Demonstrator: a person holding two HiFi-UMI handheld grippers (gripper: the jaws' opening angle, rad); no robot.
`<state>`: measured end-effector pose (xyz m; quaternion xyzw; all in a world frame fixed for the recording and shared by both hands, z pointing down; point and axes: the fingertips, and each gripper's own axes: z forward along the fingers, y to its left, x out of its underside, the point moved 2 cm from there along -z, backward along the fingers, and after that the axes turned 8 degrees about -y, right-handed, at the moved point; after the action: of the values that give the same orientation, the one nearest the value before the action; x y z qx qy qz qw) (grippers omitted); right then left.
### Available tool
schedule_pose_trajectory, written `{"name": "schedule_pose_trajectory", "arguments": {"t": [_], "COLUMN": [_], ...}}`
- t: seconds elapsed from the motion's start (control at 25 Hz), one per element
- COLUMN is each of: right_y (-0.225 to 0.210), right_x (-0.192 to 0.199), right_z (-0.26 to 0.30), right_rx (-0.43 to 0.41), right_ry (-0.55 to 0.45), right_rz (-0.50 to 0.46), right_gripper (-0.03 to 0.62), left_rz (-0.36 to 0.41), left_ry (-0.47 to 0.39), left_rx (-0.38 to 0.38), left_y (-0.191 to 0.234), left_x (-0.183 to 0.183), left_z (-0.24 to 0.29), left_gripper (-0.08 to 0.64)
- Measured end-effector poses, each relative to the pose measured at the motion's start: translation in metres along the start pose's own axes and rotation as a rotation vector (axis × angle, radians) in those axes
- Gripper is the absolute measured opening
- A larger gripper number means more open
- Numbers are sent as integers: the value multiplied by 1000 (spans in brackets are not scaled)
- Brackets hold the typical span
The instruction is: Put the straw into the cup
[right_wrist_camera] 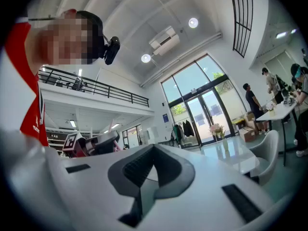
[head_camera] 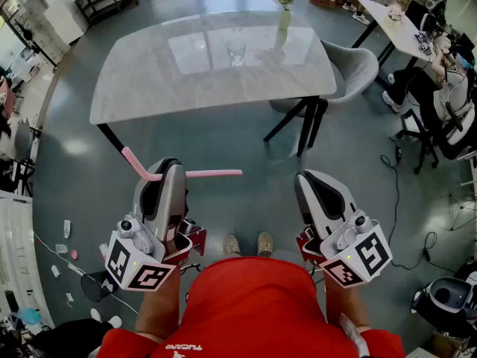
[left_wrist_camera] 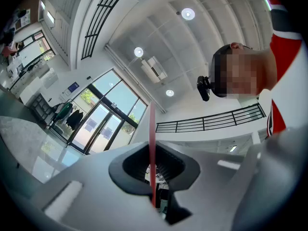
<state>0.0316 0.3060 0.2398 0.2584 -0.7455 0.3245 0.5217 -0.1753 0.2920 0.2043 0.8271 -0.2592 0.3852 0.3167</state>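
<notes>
A pink bent straw (head_camera: 212, 173) lies crosswise in my left gripper (head_camera: 173, 168), whose jaws are shut on it near its bend. In the left gripper view the straw (left_wrist_camera: 152, 143) shows as a thin red line rising from the closed jaws of the left gripper (left_wrist_camera: 153, 177). The clear glass cup (head_camera: 237, 51) stands on the far half of the marble table (head_camera: 149, 73), well ahead of both grippers. My right gripper (head_camera: 305, 177) is held level with the left; the right gripper (right_wrist_camera: 147, 177) has its jaws closed with nothing between them. Both point upward.
A vase of pink flowers (head_camera: 283, 13) stands on the table just right of the cup. A grey chair (head_camera: 358, 67) sits at the table's right end. Further right are a desk with seated people (head_camera: 440, 58) and floor cables (head_camera: 393, 200).
</notes>
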Motion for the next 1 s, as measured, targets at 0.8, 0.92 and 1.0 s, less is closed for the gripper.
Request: {"name": "schedule_pose_trajectory", "arguments": {"t": [0.8,0.92,1.0], "right_y": [-33,-49,-63], "right_x": [-2,-5,-8], "right_z": [-13,-19,-21], "right_rx": [-18,-20,-23], "right_ry": [-3,-4,-7], "right_rz": [21,28,32], "right_gripper": [2,2,2], "left_rz": [45,65,82], "left_ry": [-2,-4,-6], "left_rx": [-36,-42,-52], "left_y": [-18,-25,-27], "left_x": [15,22,28], "left_z": [17,29,39], "left_gripper": [29,29,29]}}
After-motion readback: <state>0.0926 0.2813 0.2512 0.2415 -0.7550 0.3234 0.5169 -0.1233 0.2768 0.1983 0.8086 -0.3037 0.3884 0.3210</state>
